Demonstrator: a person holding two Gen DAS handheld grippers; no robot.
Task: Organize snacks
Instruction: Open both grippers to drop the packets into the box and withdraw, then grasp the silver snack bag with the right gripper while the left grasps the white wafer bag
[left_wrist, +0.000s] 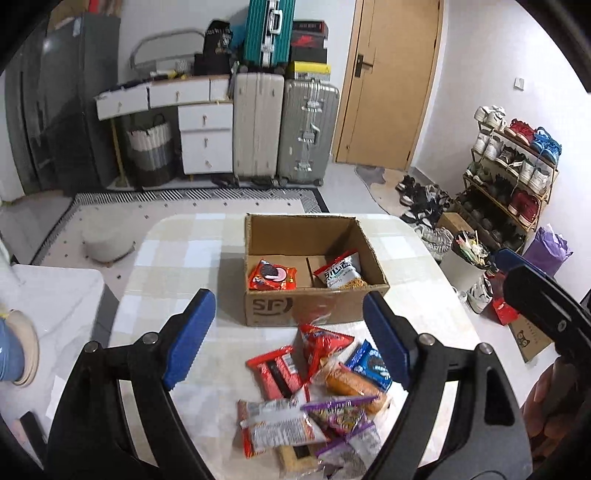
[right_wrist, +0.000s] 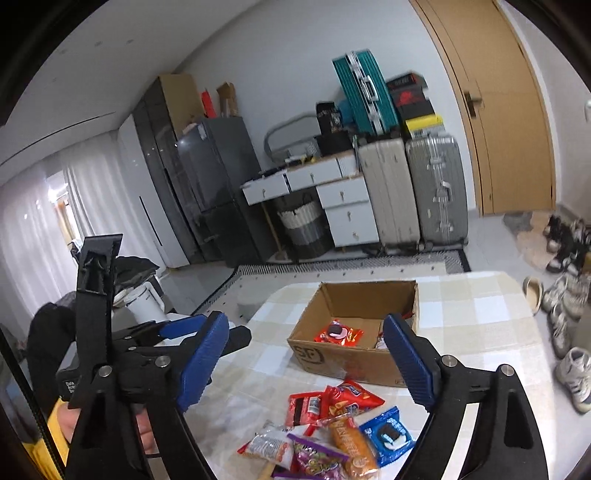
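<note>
1. The left gripper hangs over the checked tabletop with its jaws spread wide and nothing between them.
2. The right gripper hangs beside it, jaws likewise spread and empty.
3. At the far middle of the tabletop stands an open cardboard box.
4. Inside the box lie 2 packets: a red cookie pack on the left and a white snack bag on the right, apart from each other.
5. Just in front of the box, on the near side, sits a loose pile of snacks, overlapping one another.
6. In that pile, a blue cookie pack lies at the right edge, a red chip bag nearest the box, and a purple packet nearest me.
</note>
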